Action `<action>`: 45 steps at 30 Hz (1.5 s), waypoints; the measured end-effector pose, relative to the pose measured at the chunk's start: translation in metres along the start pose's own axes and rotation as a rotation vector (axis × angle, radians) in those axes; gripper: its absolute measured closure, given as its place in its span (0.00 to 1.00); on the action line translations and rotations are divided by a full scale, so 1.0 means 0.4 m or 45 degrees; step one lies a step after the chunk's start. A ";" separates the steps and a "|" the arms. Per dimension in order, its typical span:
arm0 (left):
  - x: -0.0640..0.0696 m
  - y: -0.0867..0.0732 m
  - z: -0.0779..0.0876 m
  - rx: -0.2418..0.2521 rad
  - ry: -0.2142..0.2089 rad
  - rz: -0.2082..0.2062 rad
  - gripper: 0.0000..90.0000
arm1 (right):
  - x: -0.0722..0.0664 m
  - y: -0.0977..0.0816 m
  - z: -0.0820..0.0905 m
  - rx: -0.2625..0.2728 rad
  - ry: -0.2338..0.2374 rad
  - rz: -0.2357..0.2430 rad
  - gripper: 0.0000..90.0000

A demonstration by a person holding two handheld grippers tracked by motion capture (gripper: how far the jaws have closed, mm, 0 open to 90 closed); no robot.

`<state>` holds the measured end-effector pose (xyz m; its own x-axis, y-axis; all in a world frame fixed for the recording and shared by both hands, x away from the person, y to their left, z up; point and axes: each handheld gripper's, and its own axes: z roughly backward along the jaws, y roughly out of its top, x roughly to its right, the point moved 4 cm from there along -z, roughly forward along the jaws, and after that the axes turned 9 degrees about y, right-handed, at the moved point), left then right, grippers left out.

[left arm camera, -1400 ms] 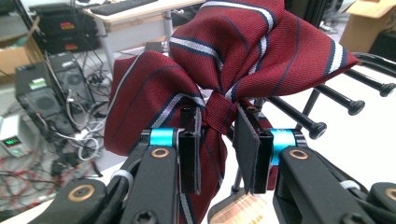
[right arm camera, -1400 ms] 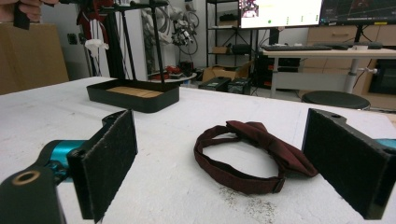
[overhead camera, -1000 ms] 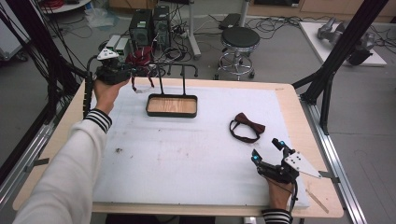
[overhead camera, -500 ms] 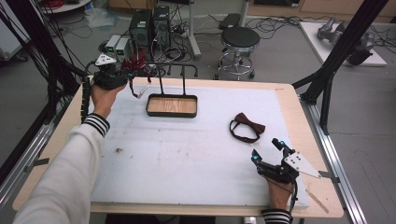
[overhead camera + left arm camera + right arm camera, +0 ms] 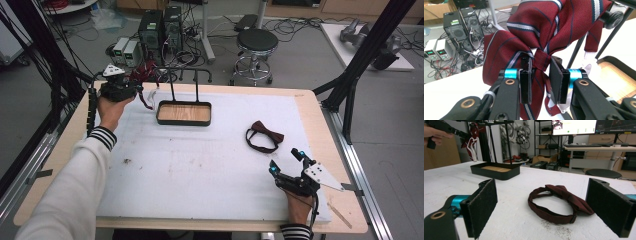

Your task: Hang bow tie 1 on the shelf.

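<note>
**Striped bow tie clamped at the stand, plain one lying loose**

At far left of the white foam-covered table [image 5: 200, 170], my left gripper [image 5: 134, 91] sits raised near the back corner, held in the left hand [image 5: 111, 109] with its striped cuff. Left gripper view: jaws closed on the centre knot of the dark red bow tie with grey-white and navy stripes [image 5: 541, 37]; pads press the knot from both sides. Wings of the tie bunch up above the jaws, close against the black metal rod stand [image 5: 584, 47]; whether cloth touches a rod, I cannot tell.

Just right of that hand: black shallow tray with a wooden floor [image 5: 183, 120], forming the base of the stand, two uprights rising from its back edge.

Further right, mid-table: plain dark maroon bow tie with a looped neck strap [image 5: 264, 137], flat on the foam, untouched.

Near right front edge: my right gripper [image 5: 286, 162], resting low, jaws spread wide with nothing between the pads. Right gripper view puts the maroon tie ahead of the open jaws, near but apart.
</note>
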<state>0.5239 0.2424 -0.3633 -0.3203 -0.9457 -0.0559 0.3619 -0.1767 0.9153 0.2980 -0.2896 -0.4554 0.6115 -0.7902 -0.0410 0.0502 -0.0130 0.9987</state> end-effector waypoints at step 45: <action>0.040 -0.142 0.296 0.381 -0.285 -0.087 0.19 | 0.000 0.000 0.000 0.000 -0.030 -0.004 0.11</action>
<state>0.3946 0.2695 -0.3692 -0.5300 -0.8457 -0.0626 0.0721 -0.1185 0.9903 0.2979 -0.2896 -0.4555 0.5927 -0.8042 -0.0431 0.0519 -0.0153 0.9985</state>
